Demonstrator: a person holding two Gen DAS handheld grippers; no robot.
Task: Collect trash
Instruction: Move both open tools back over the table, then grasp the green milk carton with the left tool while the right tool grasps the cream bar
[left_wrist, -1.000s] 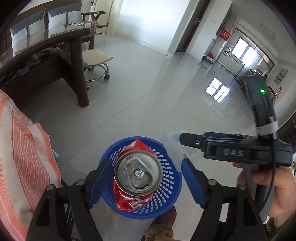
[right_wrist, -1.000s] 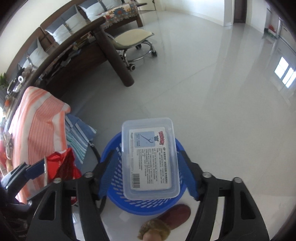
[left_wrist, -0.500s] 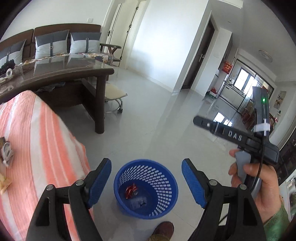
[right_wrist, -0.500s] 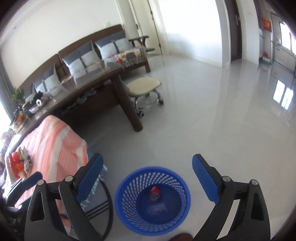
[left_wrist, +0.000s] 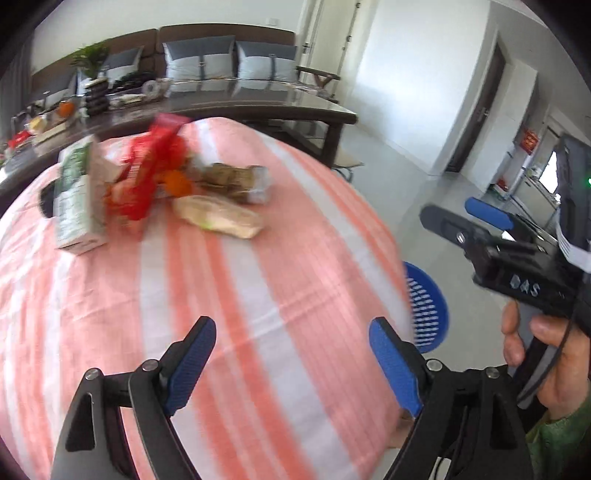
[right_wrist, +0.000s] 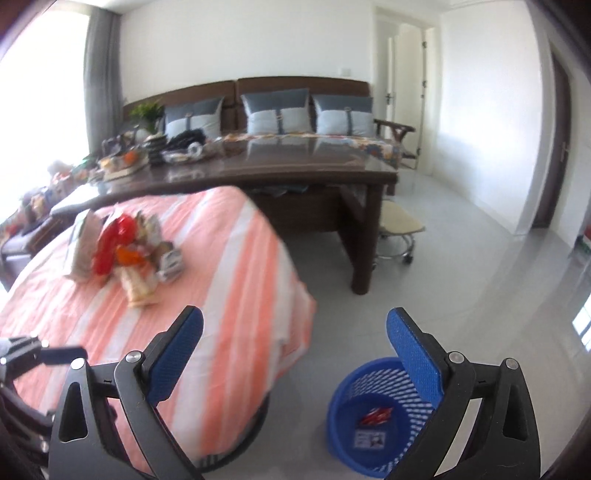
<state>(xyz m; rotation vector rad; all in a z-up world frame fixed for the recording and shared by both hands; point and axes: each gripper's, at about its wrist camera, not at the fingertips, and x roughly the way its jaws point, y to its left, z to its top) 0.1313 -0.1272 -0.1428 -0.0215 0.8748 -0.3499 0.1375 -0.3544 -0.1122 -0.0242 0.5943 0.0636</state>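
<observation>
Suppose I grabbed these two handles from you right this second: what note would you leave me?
Left gripper: open, holding nothing, above the striped tablecloth.
Right gripper: open, holding nothing, between the table edge and the blue basket.
Done: the basket on the floor already holds a red can and a labelled clear box.
Left: the pile on the far part of the cloth, namely a green-and-white carton, red wrappers, a pale flat packet and a cracker pack. The pile is blurred, so there may be more. Probably start with the nearest item, the pale packet.
</observation>
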